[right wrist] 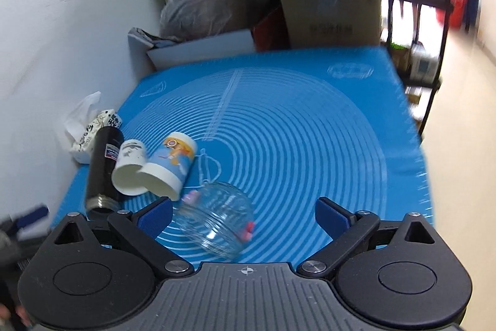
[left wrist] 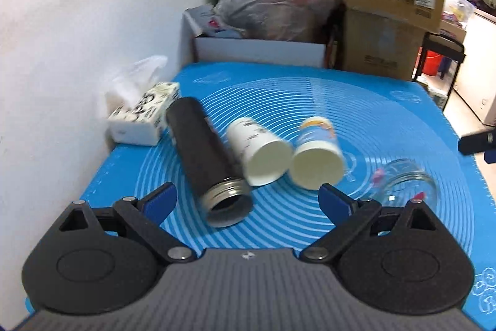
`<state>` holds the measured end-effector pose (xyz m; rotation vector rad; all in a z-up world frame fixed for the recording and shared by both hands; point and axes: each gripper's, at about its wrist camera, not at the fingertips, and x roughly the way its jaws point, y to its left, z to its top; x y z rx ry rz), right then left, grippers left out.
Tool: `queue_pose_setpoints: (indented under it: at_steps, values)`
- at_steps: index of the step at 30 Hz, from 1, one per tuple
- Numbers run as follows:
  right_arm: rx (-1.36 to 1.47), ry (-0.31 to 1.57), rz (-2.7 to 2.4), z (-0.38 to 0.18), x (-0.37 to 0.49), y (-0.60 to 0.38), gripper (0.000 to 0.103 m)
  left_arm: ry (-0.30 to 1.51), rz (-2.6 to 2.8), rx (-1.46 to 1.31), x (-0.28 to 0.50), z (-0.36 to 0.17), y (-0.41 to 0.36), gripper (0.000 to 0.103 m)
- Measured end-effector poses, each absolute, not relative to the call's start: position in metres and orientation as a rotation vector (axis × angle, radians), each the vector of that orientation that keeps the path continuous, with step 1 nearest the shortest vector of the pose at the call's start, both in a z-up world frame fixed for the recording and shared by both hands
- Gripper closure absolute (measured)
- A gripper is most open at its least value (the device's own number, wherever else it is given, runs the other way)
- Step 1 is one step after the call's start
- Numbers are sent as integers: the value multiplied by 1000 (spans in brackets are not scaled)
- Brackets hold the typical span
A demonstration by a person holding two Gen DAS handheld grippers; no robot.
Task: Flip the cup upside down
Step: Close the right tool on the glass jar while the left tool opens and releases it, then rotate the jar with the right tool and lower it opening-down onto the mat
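Several cups lie on their sides on the blue mat (left wrist: pixel 356 114), mouths toward me. A black flask (left wrist: pixel 204 157) lies at the left, then a white paper cup (left wrist: pixel 259 151), a blue-printed cup (left wrist: pixel 319 155) and a clear glass cup (left wrist: pixel 406 185). My left gripper (left wrist: pixel 248 202) is open and empty just in front of the flask's mouth. In the right wrist view the glass cup (right wrist: pixel 217 219) lies between the fingers of my open, empty right gripper (right wrist: pixel 243 216), nearer the left finger. The flask (right wrist: pixel 102 169), white cup (right wrist: pixel 128 166) and blue-printed cup (right wrist: pixel 169 166) lie to its left.
A tissue box (left wrist: pixel 145 117) sits at the mat's left edge by the white wall. A white box (left wrist: pixel 257 48), plastic bags (left wrist: pixel 279 2) and stacked cardboard boxes (left wrist: pixel 387 5) stand behind the mat. The right gripper's tip (left wrist: pixel 477 141) shows at the left wrist view's right edge.
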<state>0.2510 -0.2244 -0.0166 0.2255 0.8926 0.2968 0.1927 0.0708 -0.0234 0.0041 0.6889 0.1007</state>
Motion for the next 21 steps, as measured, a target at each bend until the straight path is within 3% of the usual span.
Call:
queue_pose_setpoints:
  at_steps: [14, 21]
  values:
    - [116, 1287, 261, -55, 339, -165, 13, 714, 121, -68, 218, -51, 117, 6]
    - [186, 1475, 282, -92, 375, -162, 11, 713, 106, -60, 226, -60, 119, 6]
